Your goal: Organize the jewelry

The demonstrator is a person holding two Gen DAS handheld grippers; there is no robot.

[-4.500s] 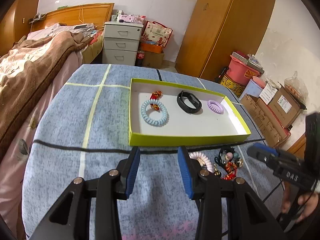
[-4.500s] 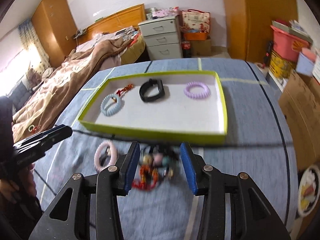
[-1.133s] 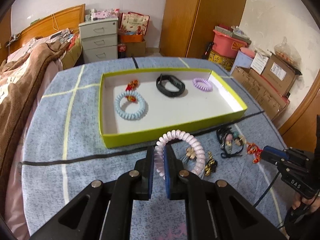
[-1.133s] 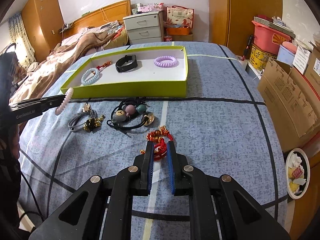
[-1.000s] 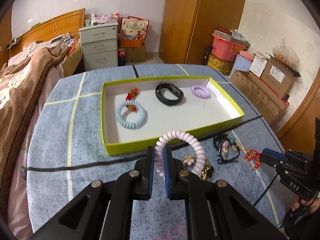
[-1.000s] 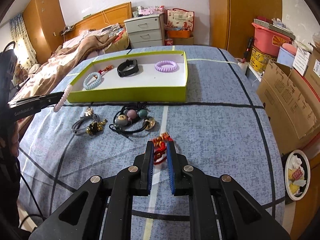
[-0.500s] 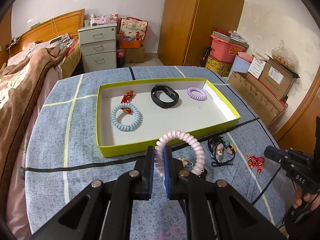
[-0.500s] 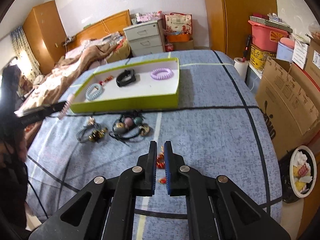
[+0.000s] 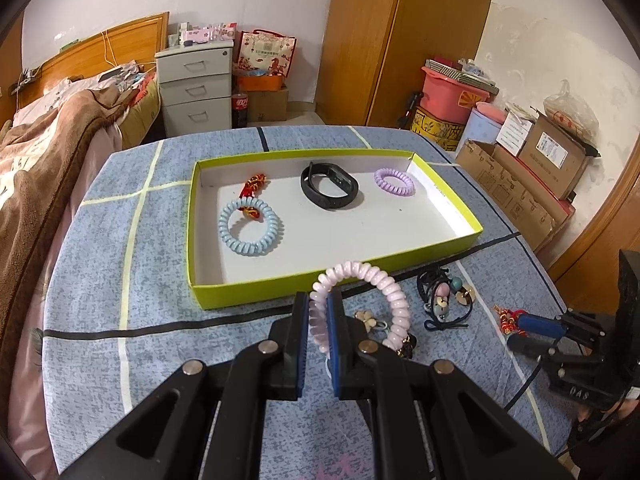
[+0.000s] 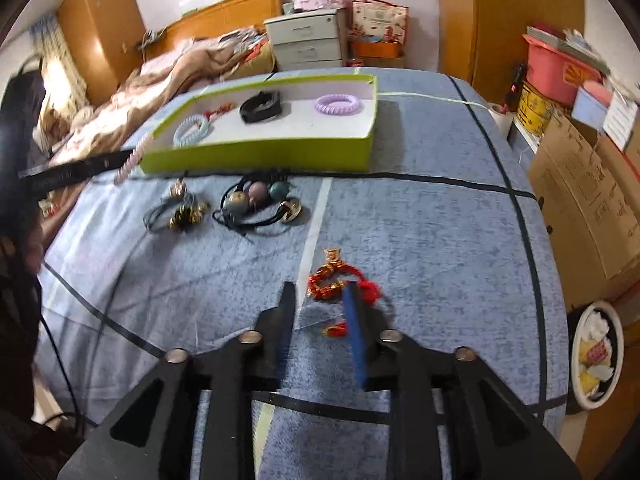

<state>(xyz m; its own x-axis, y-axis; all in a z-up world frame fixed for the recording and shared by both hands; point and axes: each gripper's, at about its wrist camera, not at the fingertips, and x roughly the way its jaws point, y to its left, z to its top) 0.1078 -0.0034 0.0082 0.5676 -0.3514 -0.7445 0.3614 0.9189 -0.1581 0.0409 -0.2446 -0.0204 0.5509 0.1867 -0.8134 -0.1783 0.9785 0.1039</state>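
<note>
My left gripper [image 9: 318, 312] is shut on a pink spiral hair tie [image 9: 384, 284], held above the cloth just in front of the yellow-green tray [image 9: 320, 286]. The tray holds a light blue coil [image 9: 250, 226], a black band [image 9: 330, 186], a purple coil [image 9: 394, 182] and a red charm [image 9: 254, 184]. In the right wrist view my right gripper [image 10: 319, 294] has its jaws opening. A red knotted charm [image 10: 326, 276] lies on the cloth at their tips, and the pads do not press on it.
Black hair ties with beads [image 10: 256, 200] and a grey tie with gold bits [image 10: 178, 210] lie on the blue cloth before the tray [image 10: 256, 156]. Cardboard boxes [image 9: 520, 184] stand off the right edge, a bed [image 9: 48, 152] to the left.
The right gripper's jaws, shut on the red charm half a second ago, have come apart, and the charm now rests on the cloth. The left gripper keeps its hold on the pink tie.
</note>
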